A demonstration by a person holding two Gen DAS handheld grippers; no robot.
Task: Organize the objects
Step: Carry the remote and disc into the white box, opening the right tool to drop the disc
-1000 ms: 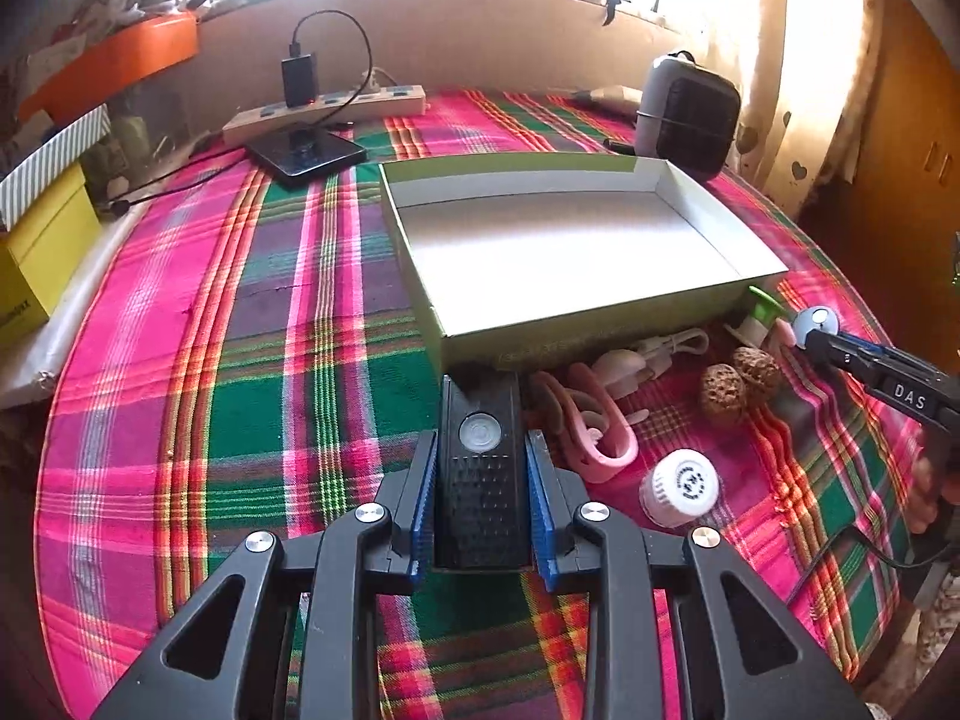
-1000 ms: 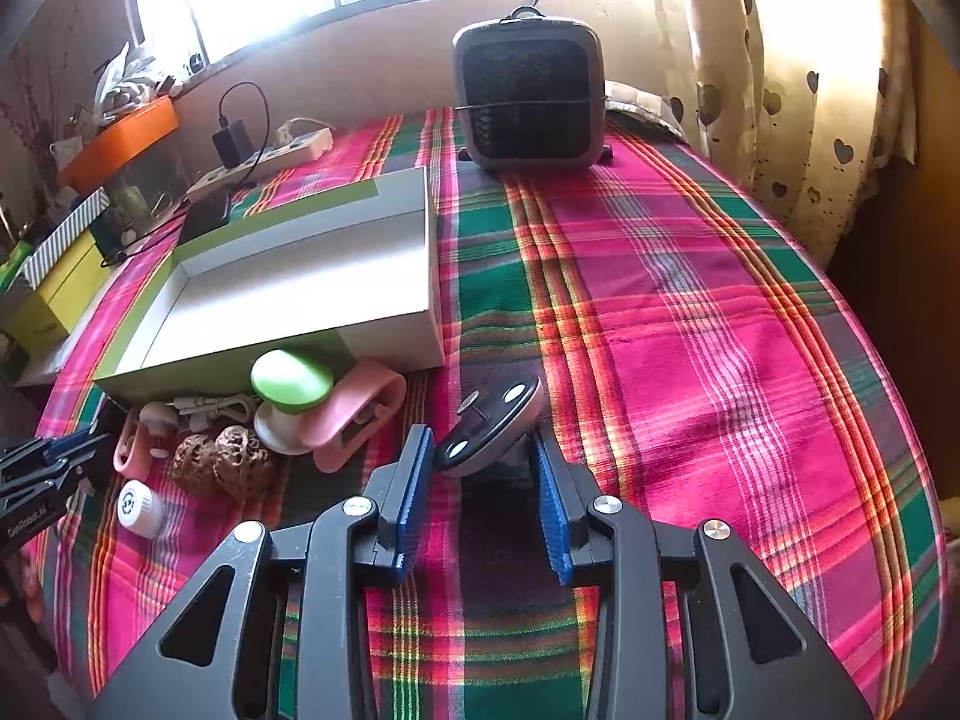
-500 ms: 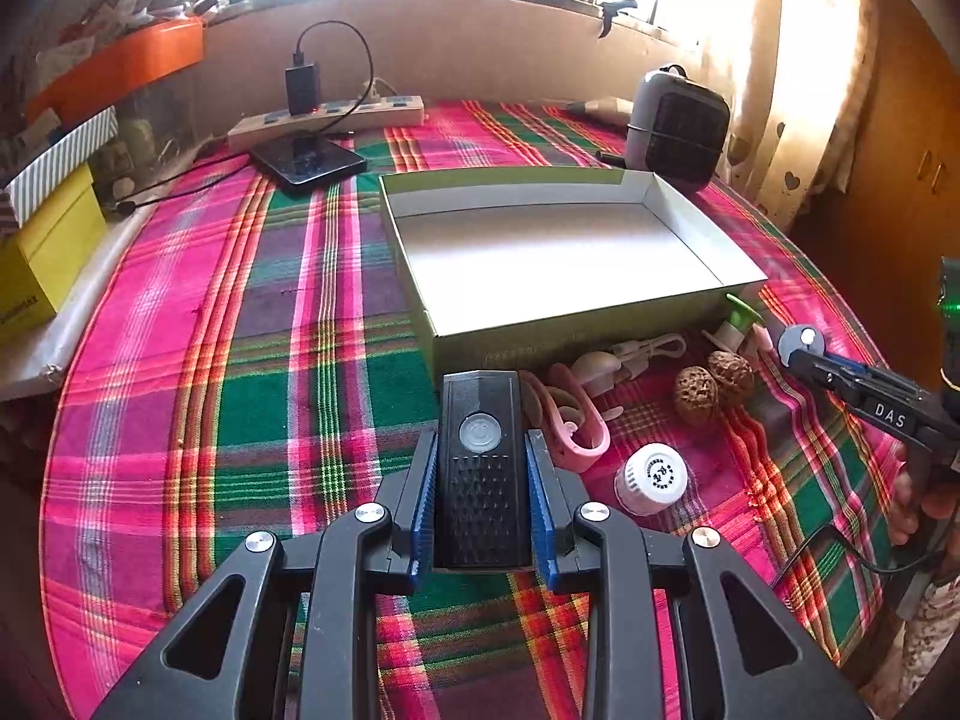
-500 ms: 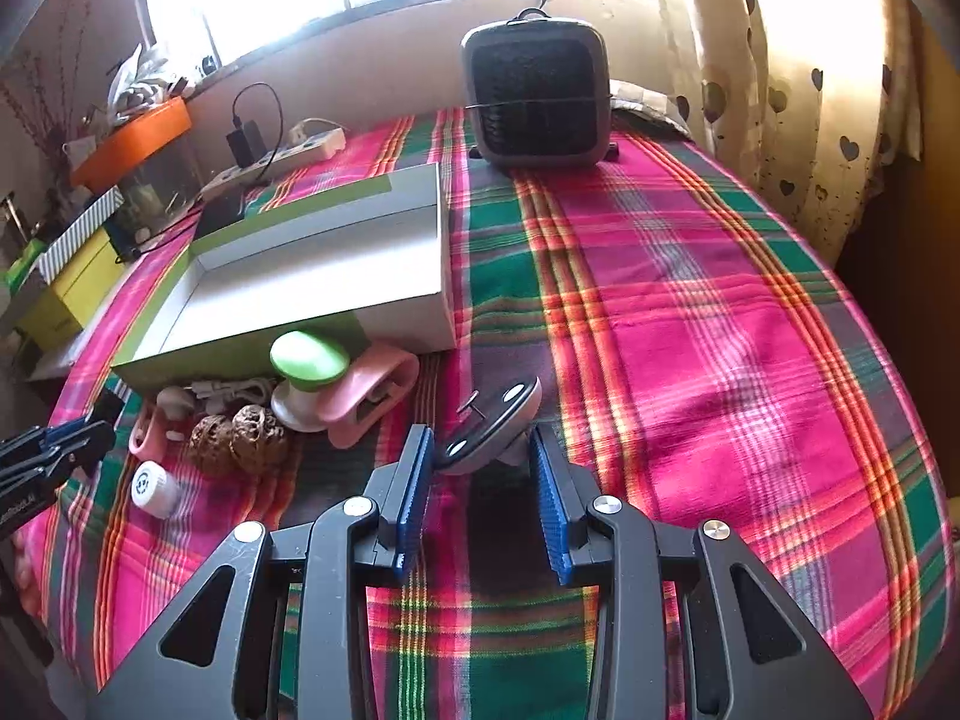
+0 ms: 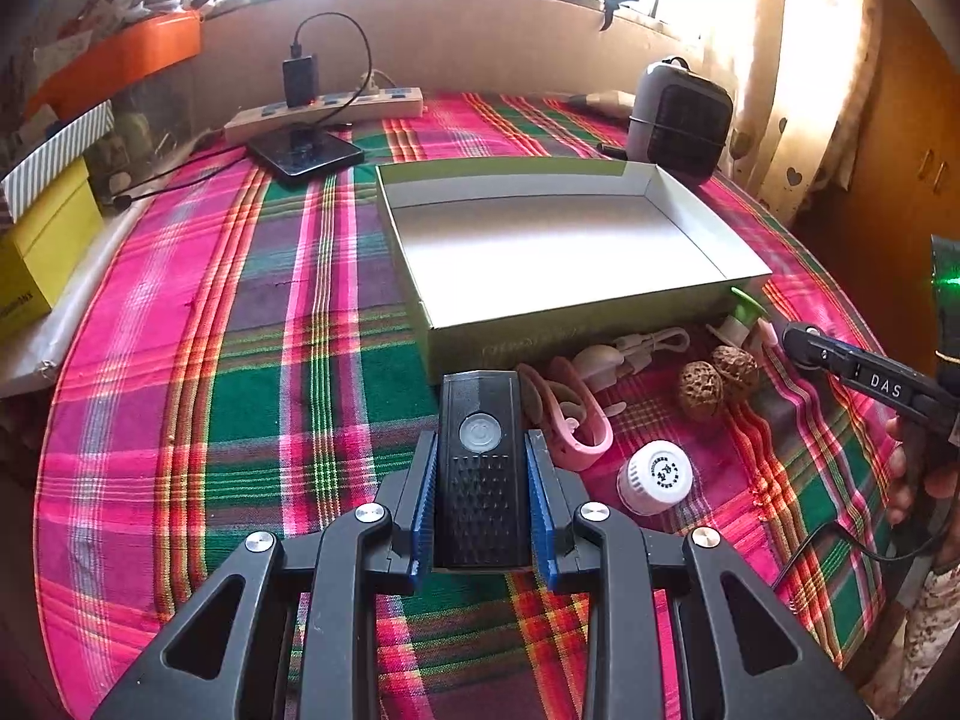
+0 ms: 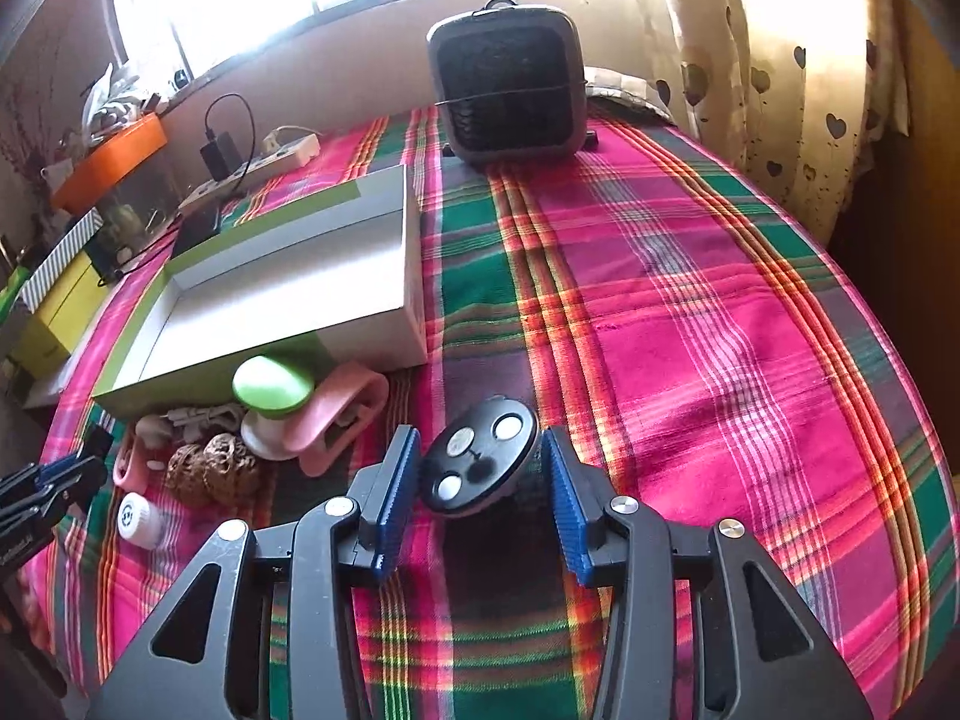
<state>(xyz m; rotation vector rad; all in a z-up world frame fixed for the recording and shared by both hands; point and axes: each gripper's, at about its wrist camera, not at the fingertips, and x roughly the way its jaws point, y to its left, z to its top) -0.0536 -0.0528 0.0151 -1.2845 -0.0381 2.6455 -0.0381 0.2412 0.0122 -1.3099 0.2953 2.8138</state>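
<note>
My left gripper (image 5: 482, 468) is shut on a black rectangular device with a round button (image 5: 482, 456), held above the plaid cloth in front of the open green-and-white box (image 5: 540, 312). My right gripper (image 6: 478, 474) is shut on a black round disc with silver dots (image 6: 478, 465), held right of the box (image 6: 288, 276). By the box's front wall lie a pink clip (image 5: 570, 414), two walnuts (image 5: 717, 378), a white cap (image 5: 657, 474), a white cable piece (image 5: 636, 348) and a green-topped item (image 6: 270, 387).
A small grey heater (image 6: 510, 90) stands at the table's back. A power strip with charger (image 5: 324, 105) and a phone (image 5: 303, 153) lie back left. Yellow and orange boxes (image 5: 42, 240) stand beyond the left edge. Curtains (image 6: 798, 60) hang at right.
Both grippers have risen and pulled back a little with their objects; the table and box look farther away. The grips have not changed.
</note>
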